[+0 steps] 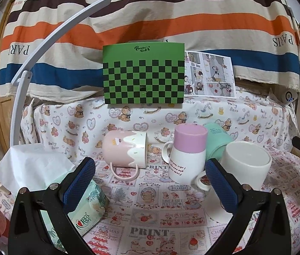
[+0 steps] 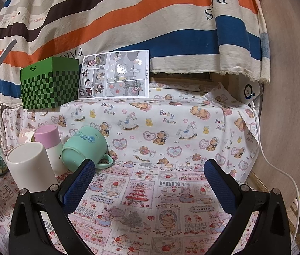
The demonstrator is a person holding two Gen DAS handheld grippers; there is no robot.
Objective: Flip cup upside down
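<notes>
Cup: pink mug [image 1: 125, 148] lies sideways; I'd grip its body squarely.
Left gripper [image 1: 150, 178]: open, empty.
Right gripper [image 2: 150, 178]: open, empty.

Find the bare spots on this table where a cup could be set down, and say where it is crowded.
Free: the printed cloth right of the green mug, in front of the right gripper. Also the near strip between the tissue pack and the white mug. Crowded: the mid-table row, pink mug through purple-topped mug.
</notes>
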